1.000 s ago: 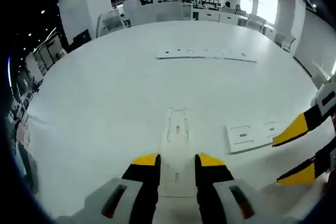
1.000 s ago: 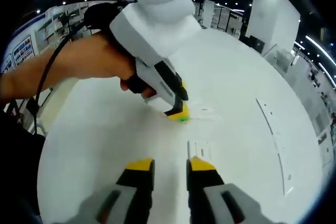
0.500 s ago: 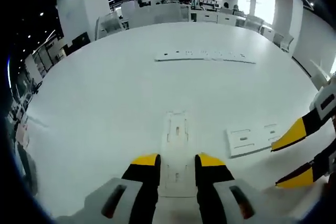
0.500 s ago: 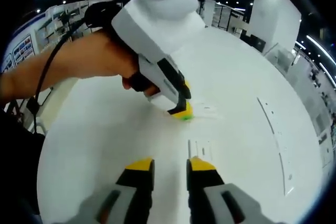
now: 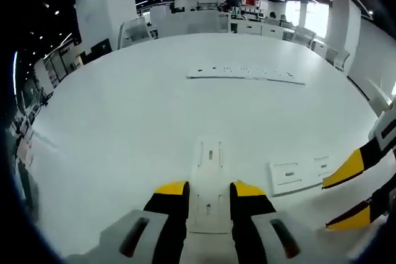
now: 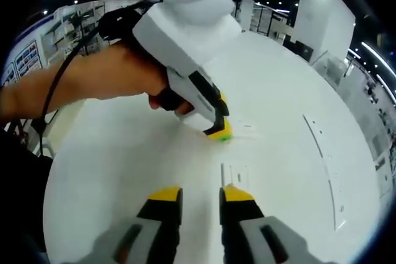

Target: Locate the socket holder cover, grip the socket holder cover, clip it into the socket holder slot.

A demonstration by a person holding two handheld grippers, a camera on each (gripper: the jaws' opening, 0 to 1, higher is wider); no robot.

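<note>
Between left tongs (image 5: 209, 191), unlettered white cover (image 5: 208, 185).

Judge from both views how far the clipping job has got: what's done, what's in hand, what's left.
Done: a part is located. The left gripper has its jaws either side of the narrow white piece on the table. In hand: gripping it, though a firm pinch can't be confirmed. Left: the clipping. The white plate lies apart, beside the open right gripper.
</note>
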